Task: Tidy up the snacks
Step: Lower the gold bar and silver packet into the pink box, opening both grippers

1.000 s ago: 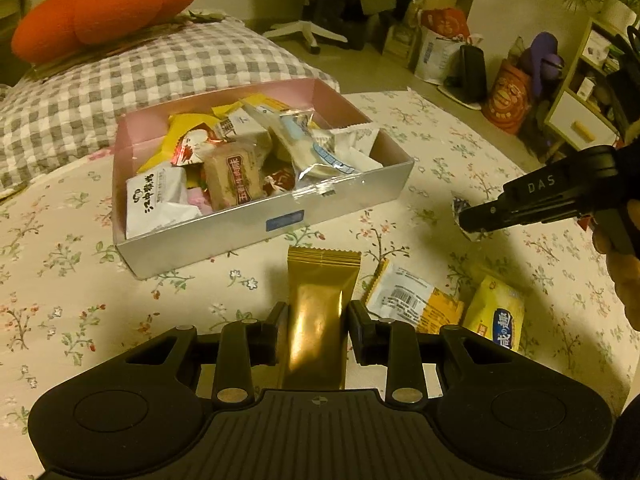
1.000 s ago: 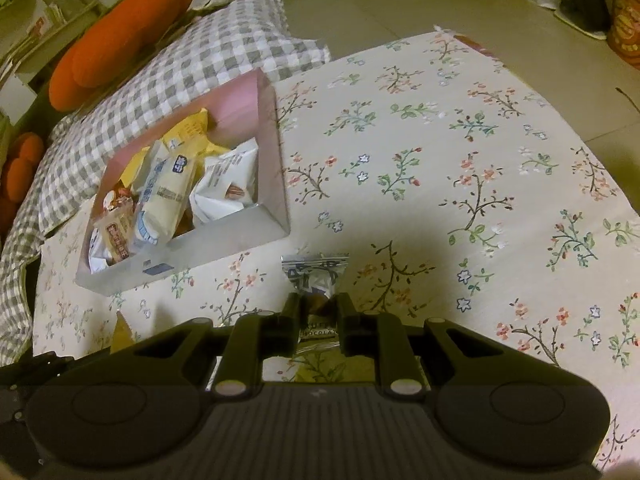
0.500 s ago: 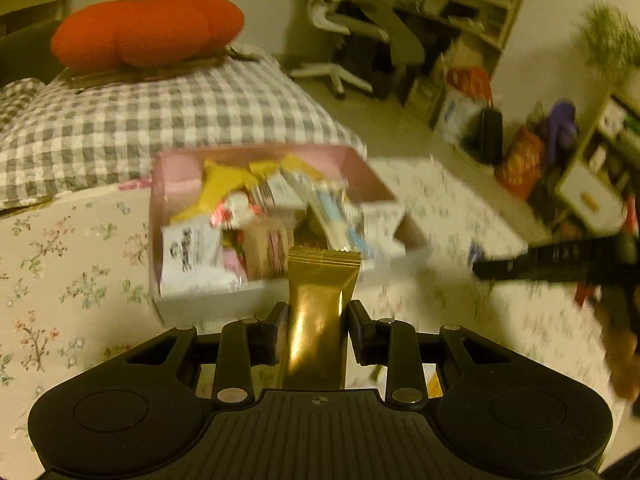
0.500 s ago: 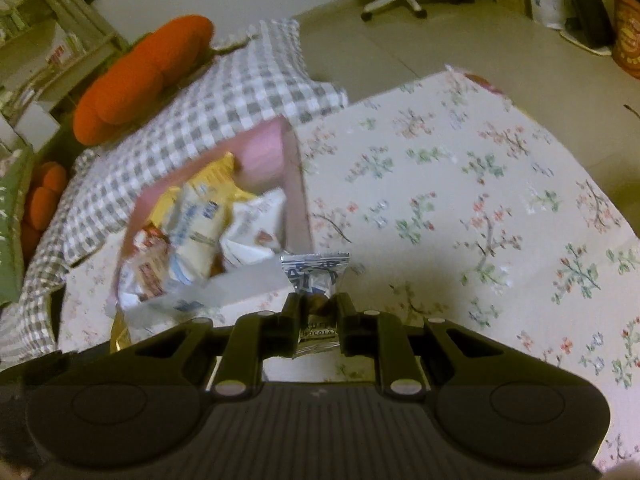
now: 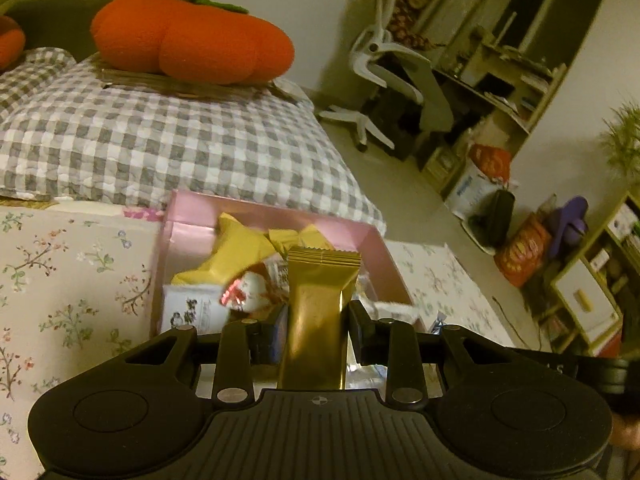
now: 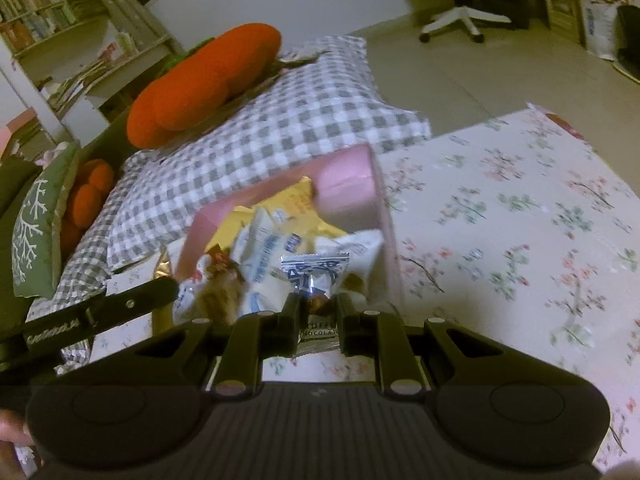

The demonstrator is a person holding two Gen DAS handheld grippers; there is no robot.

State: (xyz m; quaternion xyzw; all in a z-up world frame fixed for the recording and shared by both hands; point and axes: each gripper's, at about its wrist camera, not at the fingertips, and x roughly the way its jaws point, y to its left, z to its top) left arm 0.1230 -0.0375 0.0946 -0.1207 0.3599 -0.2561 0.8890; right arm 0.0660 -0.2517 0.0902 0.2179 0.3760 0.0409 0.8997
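My left gripper [image 5: 314, 322] is shut on a long gold snack packet [image 5: 318, 312] and holds it above the near edge of the pink box [image 5: 188, 220], which is full of wrapped snacks. My right gripper [image 6: 318, 306] is shut on a small silver chocolate truffle packet [image 6: 314, 276] and holds it over the box's near end; the pink box [image 6: 348, 184] shows there too. The left gripper's finger [image 6: 120, 306] reaches in from the left in the right wrist view. The right gripper's black body shows at the lower right of the left wrist view.
The box sits on a floral tablecloth [image 6: 520, 220]. Behind it lie a grey checked cushion [image 5: 160, 140] and an orange pumpkin pillow [image 5: 192, 40]. A white office chair [image 5: 384, 80] and shelves stand beyond on the floor.
Both grippers have risen and moved toward the pink box with their packets still held. The loose snacks on the cloth have dropped out of the left wrist view.
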